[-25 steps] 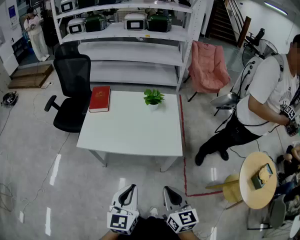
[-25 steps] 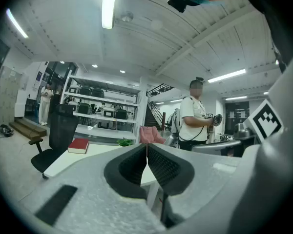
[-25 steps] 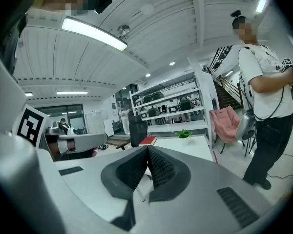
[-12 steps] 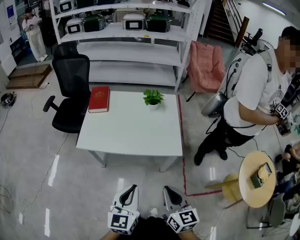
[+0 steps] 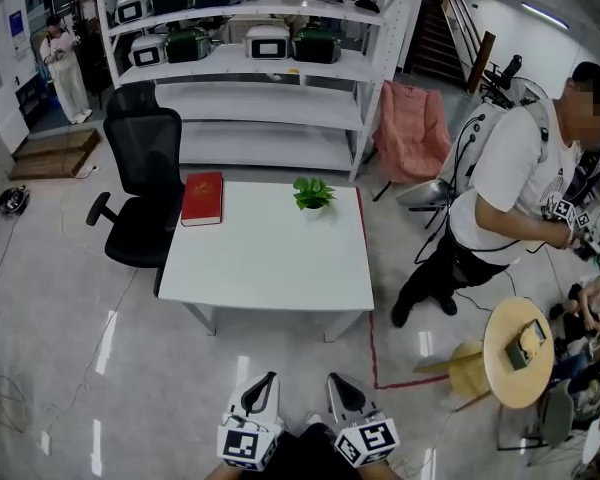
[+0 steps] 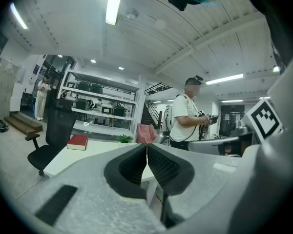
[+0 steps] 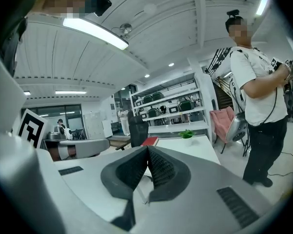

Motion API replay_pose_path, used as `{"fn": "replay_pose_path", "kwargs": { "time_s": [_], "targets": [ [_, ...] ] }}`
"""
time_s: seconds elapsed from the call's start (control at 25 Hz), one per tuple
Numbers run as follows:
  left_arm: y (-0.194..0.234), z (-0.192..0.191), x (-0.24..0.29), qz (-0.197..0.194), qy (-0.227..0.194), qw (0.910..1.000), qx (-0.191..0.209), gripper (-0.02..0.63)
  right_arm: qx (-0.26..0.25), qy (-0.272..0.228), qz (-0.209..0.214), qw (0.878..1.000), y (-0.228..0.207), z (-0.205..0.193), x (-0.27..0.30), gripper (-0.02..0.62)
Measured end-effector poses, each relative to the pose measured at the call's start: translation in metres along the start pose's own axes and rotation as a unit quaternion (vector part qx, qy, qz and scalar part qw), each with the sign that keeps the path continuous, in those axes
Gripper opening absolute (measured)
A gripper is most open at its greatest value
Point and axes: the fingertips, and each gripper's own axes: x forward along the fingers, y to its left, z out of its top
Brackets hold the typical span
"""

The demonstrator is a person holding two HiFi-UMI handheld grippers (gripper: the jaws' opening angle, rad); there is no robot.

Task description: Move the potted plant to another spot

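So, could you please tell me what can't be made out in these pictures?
Plant: its pot is too small to make out in any view.
Book: the cover print is too small to read in every view.
Table: the far legs are hidden under its top in the head view.
Left tongs and right tongs: their rear ends are cut off by the head view's bottom edge.
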Motion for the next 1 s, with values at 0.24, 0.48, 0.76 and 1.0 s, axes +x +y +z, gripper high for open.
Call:
{"fn": "replay_pose_path", "kwargs": {
  "time_s": [0.24,0.48,0.76,1.0],
  "targets": [
    [0.02,-0.015,-0.005,-0.002,0.02,0.9998,0.0,0.021,-0.002,0.001,-0.005,1.0,0.017,-0.012,0.014,0.012],
    [0.031,-0.015,0.001,0.004,0.015,0.9998,-0.015,0.021,0.002,0.008,0.0,1.0,0.019,-0.015,0.029,0.012],
    [0.052,-0.014,0.046,0.016,0.018,0.9997,0.0,0.021,0.004,0.006,0.019,1.0,-0.009,-0.01,0.075,0.012],
    [0.073,0.002,0.11,0.025,0.023,0.9994,-0.002,0.021,0.002,0.003,0.028,1.0,-0.048,0.013,0.13,0.012]
  ]
}}
